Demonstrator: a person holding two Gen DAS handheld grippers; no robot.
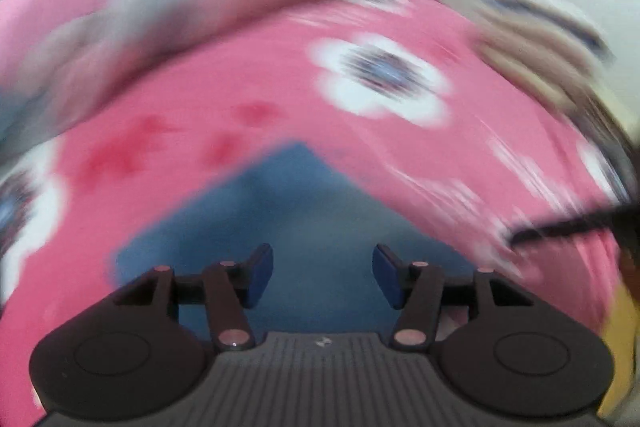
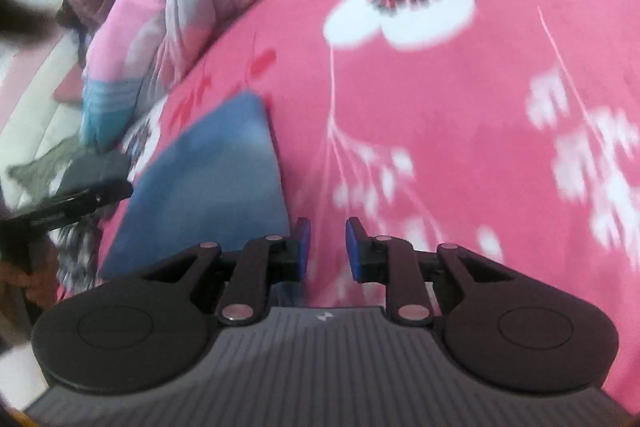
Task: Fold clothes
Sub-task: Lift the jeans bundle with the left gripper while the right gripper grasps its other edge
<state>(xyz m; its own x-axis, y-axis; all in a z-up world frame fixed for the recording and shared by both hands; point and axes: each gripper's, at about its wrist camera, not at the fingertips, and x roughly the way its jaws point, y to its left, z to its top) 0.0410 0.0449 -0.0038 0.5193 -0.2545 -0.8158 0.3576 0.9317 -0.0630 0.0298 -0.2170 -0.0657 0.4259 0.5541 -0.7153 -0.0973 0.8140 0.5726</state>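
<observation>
My left gripper (image 1: 323,275) and right gripper (image 2: 328,249) gape empty; the folded blue garment (image 2: 208,187) lies flat on the pink sheet (image 2: 440,147), corner pointing far.

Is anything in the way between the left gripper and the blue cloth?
Nothing visible is. The left gripper is open right above the folded blue cloth, which lies bare on the pink flowered bedsheet. The picture is blurry, so I cannot tell whether the fingertips touch it.

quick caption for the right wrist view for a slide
Right gripper open and empty above a pink floral sheet, with a folded blue cloth to its left.
</observation>
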